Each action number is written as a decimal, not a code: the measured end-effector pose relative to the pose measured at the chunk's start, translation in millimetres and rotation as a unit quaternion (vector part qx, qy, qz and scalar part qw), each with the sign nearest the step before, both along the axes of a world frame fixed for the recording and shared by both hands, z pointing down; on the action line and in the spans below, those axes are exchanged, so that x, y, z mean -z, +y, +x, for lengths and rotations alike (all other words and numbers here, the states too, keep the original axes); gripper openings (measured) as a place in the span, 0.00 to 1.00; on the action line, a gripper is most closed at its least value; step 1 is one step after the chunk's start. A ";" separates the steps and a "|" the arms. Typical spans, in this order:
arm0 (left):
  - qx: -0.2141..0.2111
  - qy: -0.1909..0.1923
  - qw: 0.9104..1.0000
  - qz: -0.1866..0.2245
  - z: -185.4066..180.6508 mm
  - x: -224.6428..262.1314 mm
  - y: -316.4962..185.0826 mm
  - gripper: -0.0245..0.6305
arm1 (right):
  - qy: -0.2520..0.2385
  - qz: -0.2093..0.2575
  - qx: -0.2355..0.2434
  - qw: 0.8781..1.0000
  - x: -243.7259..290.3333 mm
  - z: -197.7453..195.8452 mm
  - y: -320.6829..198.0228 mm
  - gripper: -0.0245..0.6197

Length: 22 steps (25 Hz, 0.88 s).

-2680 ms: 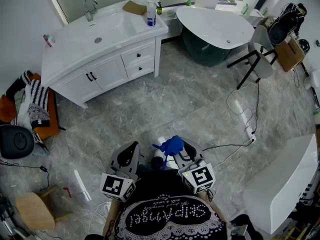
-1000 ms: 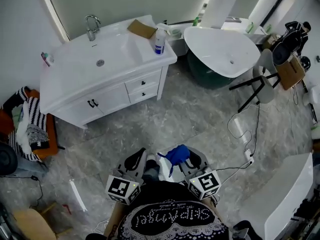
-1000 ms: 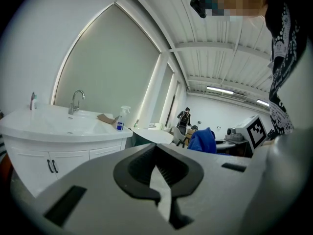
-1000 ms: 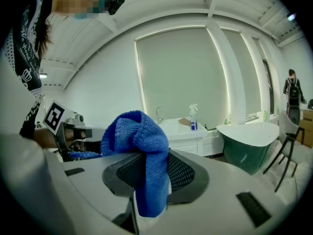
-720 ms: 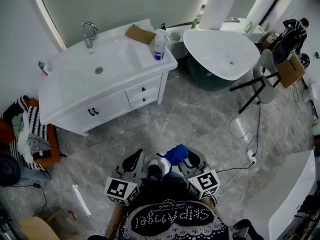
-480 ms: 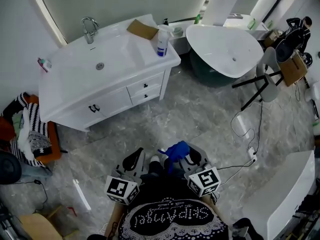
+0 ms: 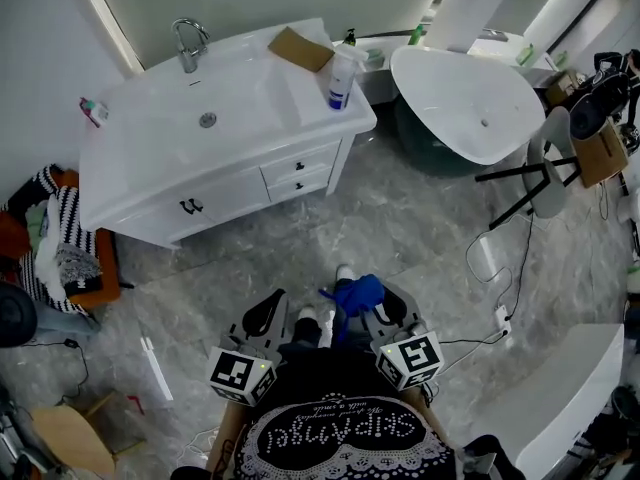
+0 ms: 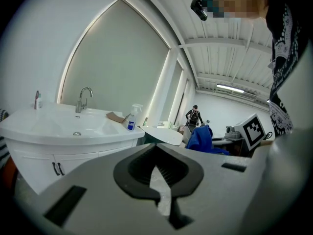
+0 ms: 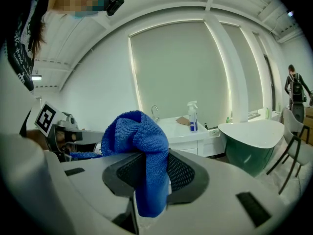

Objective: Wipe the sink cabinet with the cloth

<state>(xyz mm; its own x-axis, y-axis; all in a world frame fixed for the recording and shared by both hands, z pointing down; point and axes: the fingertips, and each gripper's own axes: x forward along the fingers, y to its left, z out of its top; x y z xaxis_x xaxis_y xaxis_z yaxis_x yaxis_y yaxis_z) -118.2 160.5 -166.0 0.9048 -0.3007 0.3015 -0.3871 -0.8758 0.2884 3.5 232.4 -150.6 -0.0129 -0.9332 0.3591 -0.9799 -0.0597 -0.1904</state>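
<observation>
The right hand-held gripper [image 7: 384,313] is clamped on a blue microfibre cloth [image 9: 142,148]. The cloth is pinched near its middle, so one bunch stands above the jaws and a tail hangs below. That leaves loose fabric out front, which looks well suited to pressing flat on a surface. The left hand-held gripper [image 7: 266,315] has its jaws together with nothing between them. It is held level beside the right one, low in the head view and close to the person's body, and it seems simply parked while the cloth is carried.

The white sink cabinet [image 7: 225,183] sits at the upper left of the head view, well apart from both grippers, so wiping has not begun. On it stand a chrome faucet [image 7: 188,46], a spray bottle [image 7: 342,76] near its right end, and a flat brown piece of cardboard [image 7: 303,48] just behind the bottle. These would likely get in the way of a wipe across the top.

The room has a glossy grey marble-tile floor [image 7: 400,223]. A white freestanding bathtub [image 7: 465,93] fills the upper right, with a white cable [image 7: 497,268] lying on the floor below it.
</observation>
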 end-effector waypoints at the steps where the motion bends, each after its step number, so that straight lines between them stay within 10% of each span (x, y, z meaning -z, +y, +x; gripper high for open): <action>1: 0.006 -0.003 1.000 -0.001 3.5 -1.8 -2.5 0.04 | -0.001 -0.001 0.005 1.000 -1.6 5.0 -3.9 0.22; 22: 0.145 0.002 0.989 0.021 148.1 3.6 -49.7 0.04 | 0.008 0.006 0.126 0.992 -1.4 171.2 -72.4 0.22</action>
<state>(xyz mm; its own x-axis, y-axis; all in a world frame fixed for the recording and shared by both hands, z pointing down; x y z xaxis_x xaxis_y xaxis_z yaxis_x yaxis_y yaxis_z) 29.9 110.8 -169.6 0.7799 -0.5596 0.2804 -0.6227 -0.7392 0.2566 174.7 160.0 -149.2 -0.2403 -0.9050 0.3510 -0.9665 0.1895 -0.1732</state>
